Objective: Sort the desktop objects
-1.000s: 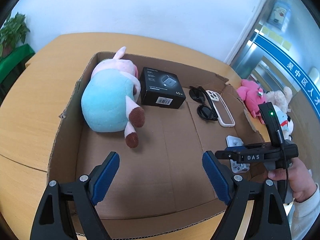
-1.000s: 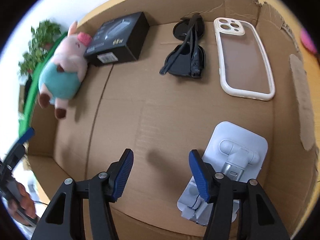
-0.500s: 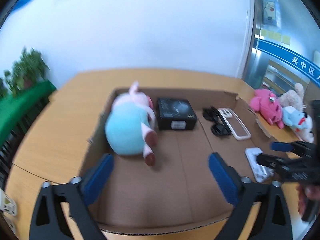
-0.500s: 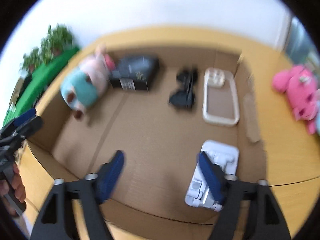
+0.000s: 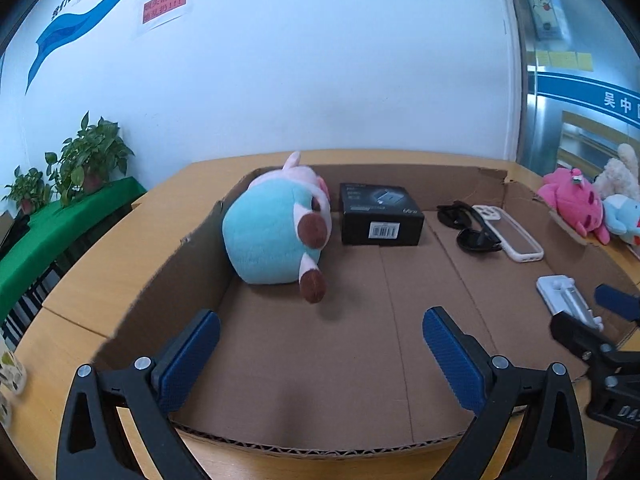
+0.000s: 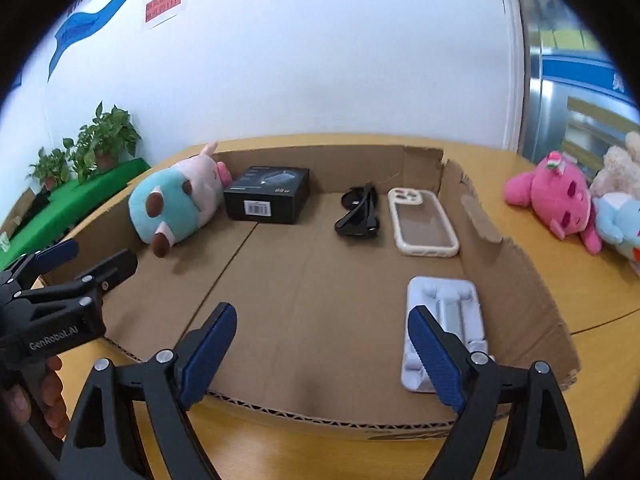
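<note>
Right now your left gripper (image 5: 320, 354) hangs over the near edge of the cardboard box (image 5: 160, 280) with its ribbed blue pads (image 5: 192, 356) spread wide and nothing between them. Your right gripper (image 6: 320, 354) sits the same way, jaws apart and empty, just above the box's corrugated front lip.

You have a shallow, open-topped tray of brown corrugated cardboard, its walls low and torn ragged at the far right corner, standing on a smooth wooden table (image 5: 100, 248). Inside it, along the far wall, lies a soft plush pig (image 5: 276, 236), round-bodied in pale teal with a pink head and brown hooves, tipped on its side in the left corner. Just beside it sits a matte black rectangular carton (image 5: 380, 216) with a white barcode label facing you. Further right you see folded glossy black sunglasses (image 5: 468, 224), and next to them, close enough that you cannot tell whether they touch, a clear phone case (image 5: 516, 232) with a cream rubbery rim, lying flat. Nearer your right gripper, by the right wall, lies a pale grey plastic phone stand (image 6: 444, 312), flat and rectangular with rounded ridges.

Outside the box, on the table to the right, fuzzy plush toys (image 6: 560, 204) in pink, cream and blue lie huddled together. Potted plants (image 6: 100, 140) stand on a green surface to the left.
</note>
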A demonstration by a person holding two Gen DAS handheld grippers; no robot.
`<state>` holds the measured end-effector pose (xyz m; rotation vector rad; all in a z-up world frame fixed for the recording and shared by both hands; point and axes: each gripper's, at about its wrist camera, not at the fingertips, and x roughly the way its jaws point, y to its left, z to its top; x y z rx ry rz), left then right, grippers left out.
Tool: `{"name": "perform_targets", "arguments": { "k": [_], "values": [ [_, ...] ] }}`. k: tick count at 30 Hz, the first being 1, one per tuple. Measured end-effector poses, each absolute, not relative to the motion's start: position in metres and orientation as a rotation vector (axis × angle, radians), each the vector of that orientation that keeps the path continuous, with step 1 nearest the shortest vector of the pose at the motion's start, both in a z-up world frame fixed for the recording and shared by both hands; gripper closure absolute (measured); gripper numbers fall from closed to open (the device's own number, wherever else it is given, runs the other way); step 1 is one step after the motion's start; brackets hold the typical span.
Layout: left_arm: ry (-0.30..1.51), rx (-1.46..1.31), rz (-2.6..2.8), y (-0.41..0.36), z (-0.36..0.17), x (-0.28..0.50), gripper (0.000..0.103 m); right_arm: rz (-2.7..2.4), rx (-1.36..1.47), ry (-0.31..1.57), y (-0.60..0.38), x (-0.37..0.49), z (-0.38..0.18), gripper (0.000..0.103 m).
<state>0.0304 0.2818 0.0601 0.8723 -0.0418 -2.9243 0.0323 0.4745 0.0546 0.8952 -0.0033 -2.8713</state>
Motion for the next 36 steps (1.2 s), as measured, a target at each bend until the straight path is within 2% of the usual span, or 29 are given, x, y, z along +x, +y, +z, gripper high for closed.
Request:
{"name": "perform_targets", "arguments": {
  "k": [3, 6, 36],
  "values": [
    [-0.051, 0.816, -2.916, 0.2840, 0.0542, 0.0306, 0.000, -2.898, 0.831, -0.005, 0.4759, 0.0349, 0.0503, 0.001],
    [-0.053, 0.784, -2.917, 0.2840, 0.0529, 0.0319, 0.000, -2.921, 0.759, 0.000, 0.4758, 0.0404, 0.0474, 0.001],
    [-0.051, 0.786, -2.913, 0.2843, 0.0530, 0.0312, 0.000, -2.925, 0.759, -0.003, 0.4755, 0.0396, 0.0478, 0.001]
  ]
}}
